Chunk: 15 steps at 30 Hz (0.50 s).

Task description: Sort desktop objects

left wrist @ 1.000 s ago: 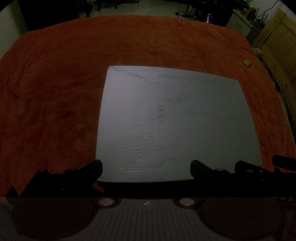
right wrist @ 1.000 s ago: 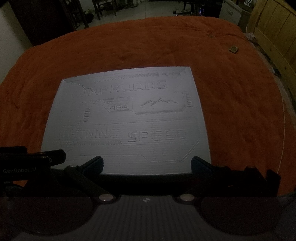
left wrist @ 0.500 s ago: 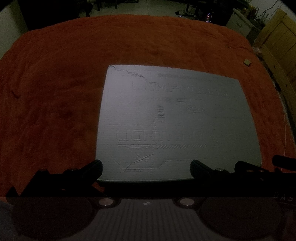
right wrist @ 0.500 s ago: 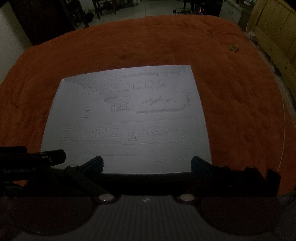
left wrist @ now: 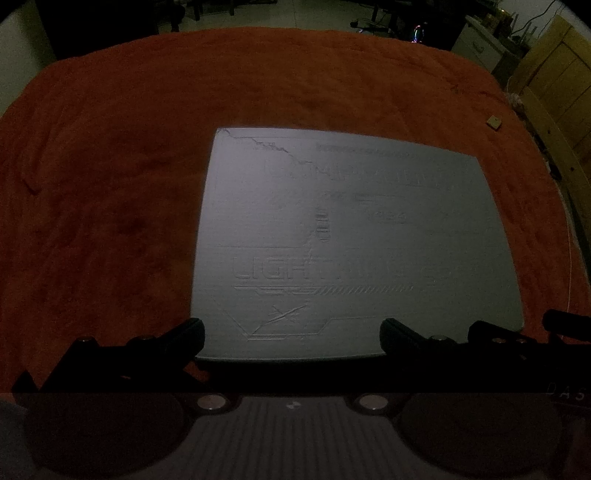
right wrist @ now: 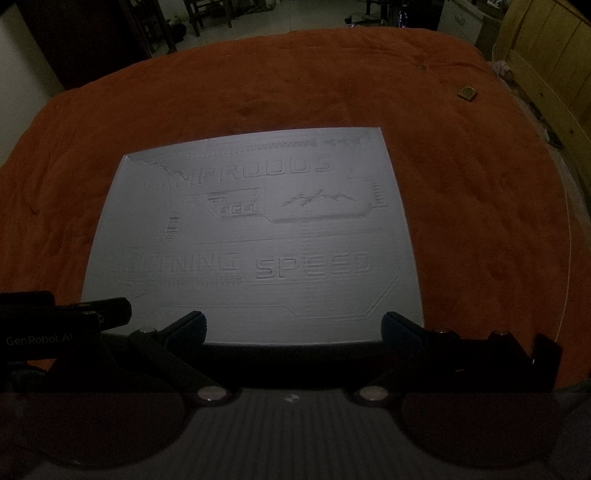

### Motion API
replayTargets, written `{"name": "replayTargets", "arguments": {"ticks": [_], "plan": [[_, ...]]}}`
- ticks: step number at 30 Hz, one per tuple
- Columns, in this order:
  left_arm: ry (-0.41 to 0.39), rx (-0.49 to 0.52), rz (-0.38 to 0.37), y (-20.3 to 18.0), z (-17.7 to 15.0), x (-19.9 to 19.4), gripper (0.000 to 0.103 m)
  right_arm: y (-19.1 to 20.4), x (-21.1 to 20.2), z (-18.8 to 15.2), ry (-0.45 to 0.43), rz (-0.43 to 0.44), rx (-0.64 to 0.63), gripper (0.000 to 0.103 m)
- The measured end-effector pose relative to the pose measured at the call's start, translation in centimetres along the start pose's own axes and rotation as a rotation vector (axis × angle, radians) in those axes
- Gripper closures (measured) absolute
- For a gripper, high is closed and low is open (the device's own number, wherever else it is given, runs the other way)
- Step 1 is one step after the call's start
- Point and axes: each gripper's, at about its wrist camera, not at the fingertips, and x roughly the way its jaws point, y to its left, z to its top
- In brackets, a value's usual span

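Observation:
A grey rectangular mat (left wrist: 351, 240) with embossed lettering lies flat on an orange blanket (left wrist: 110, 166); it also shows in the right wrist view (right wrist: 258, 240). My left gripper (left wrist: 291, 334) is open and empty, its fingers spread over the mat's near edge. My right gripper (right wrist: 293, 328) is open and empty over the same near edge. The left gripper's body (right wrist: 55, 321) shows at the left of the right wrist view. A small tan square object (left wrist: 493, 121) lies on the blanket at the far right, also seen in the right wrist view (right wrist: 467, 92).
A wooden bed frame (right wrist: 546, 66) runs along the right side. Chair legs (right wrist: 207, 14) and a tiled floor lie beyond the blanket's far edge. The scene is dim.
The right wrist view has shifted very slightly; the mat and both grippers stay where they were.

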Motion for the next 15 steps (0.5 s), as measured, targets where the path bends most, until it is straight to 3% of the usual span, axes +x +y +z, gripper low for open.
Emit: {"name": "replayTargets", "arguments": {"ticks": [15], "plan": [[-0.01,0.007,0.008,-0.29,-0.3,0.28,0.001,-0.68,0.11,-0.02,0.005,0.009,-0.012,0.0]]}}
